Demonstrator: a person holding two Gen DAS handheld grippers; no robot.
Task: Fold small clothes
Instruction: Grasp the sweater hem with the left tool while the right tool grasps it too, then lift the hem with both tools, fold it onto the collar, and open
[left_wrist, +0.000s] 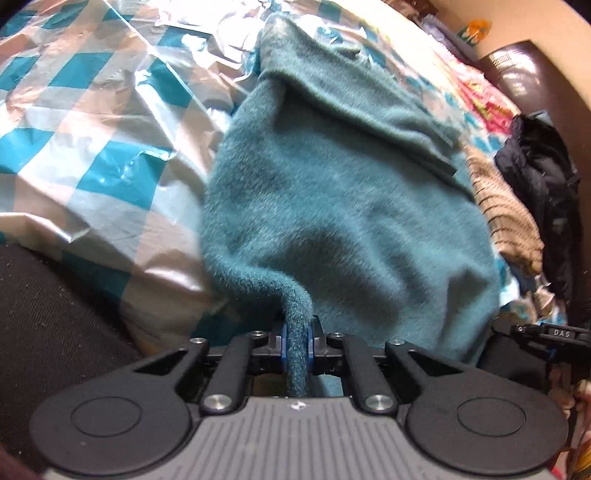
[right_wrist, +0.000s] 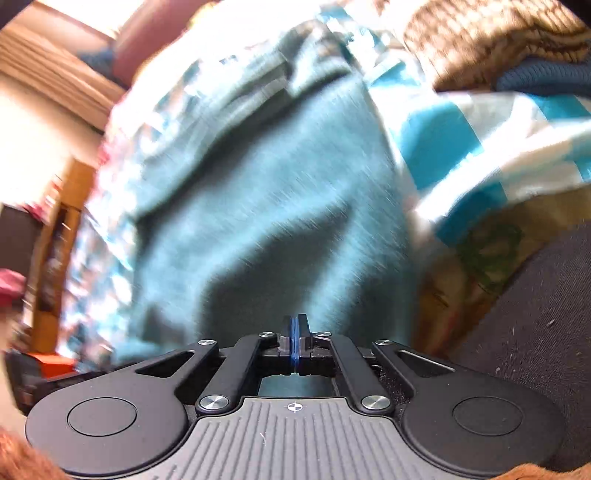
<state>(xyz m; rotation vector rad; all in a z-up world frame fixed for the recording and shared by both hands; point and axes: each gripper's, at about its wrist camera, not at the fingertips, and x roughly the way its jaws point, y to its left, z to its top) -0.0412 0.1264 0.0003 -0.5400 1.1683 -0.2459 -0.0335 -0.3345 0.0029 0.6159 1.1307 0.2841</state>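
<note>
Pinched between the blue pads of the left gripper (left_wrist: 297, 345) is a bunched edge of a fuzzy teal garment (left_wrist: 343, 206), which spreads away over a crinkled checked sheet (left_wrist: 96, 122) of teal and white squares. Beside the garment's far side lie a brown striped knit (left_wrist: 506, 214) and a dark jacket (left_wrist: 543, 184). In the blurred right wrist view, the right gripper (right_wrist: 294, 341) has its pads pressed flat together with nothing visible between them, hovering just over the same teal garment (right_wrist: 280, 173).
</note>
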